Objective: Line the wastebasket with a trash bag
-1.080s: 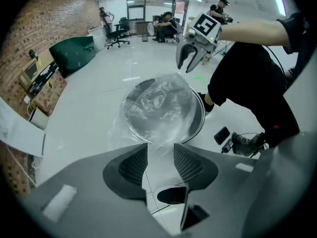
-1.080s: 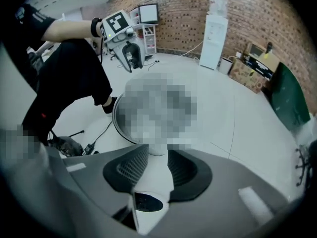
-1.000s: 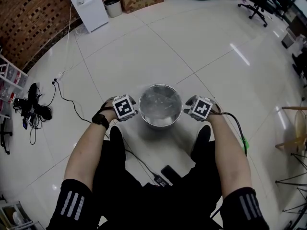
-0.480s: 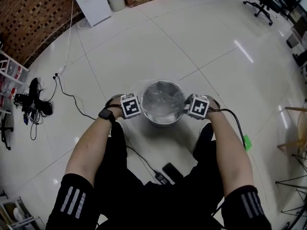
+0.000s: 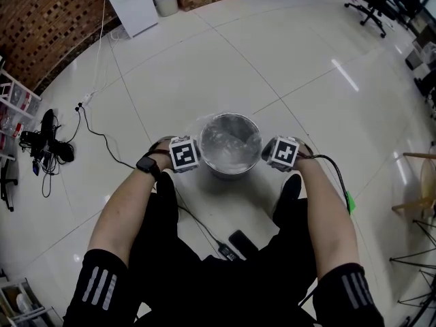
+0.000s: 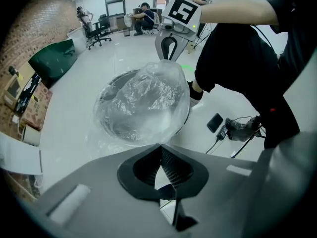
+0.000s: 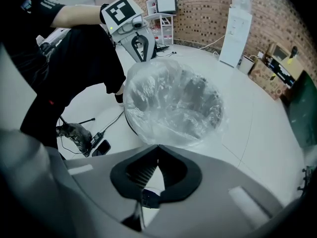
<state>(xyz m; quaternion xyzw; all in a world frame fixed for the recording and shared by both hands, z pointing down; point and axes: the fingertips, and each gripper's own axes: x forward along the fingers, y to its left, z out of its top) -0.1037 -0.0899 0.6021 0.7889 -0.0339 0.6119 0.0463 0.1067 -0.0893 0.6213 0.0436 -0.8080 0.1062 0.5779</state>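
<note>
Glossy white floor tiles (image 5: 204,67) fill the head view, with a brick wall (image 5: 41,26) at the far left. The round steel wastebasket (image 5: 229,173) stands upright on the tiles just ahead of the person's shoes (image 5: 165,189). Its long axis is vertical and its mouth points straight up. The clear trash bag (image 5: 229,140) sits inside it, mouth up as well, with its hem spilling over the rim. The left gripper (image 5: 194,161) and right gripper (image 5: 268,159) flank the rim on opposite sides, both aimed steeply down. In the left gripper view the jaws have just been closing and now meet tip to tip (image 6: 159,147). The bag's film narrows to a point right at them, so it looks pinched. In the right gripper view the jaws have likewise closed fully (image 7: 157,148), with the crumpled overhang reaching their tips; a thin fold appears caught there. The risks, as I judge them, are several. A hard downward tug could tear so thin a film on the metal edge or slip it out of the pinch. Uneven pulls could drag the hem off the far rim. They could also slide or tip the light basket on the slick tile.
</note>
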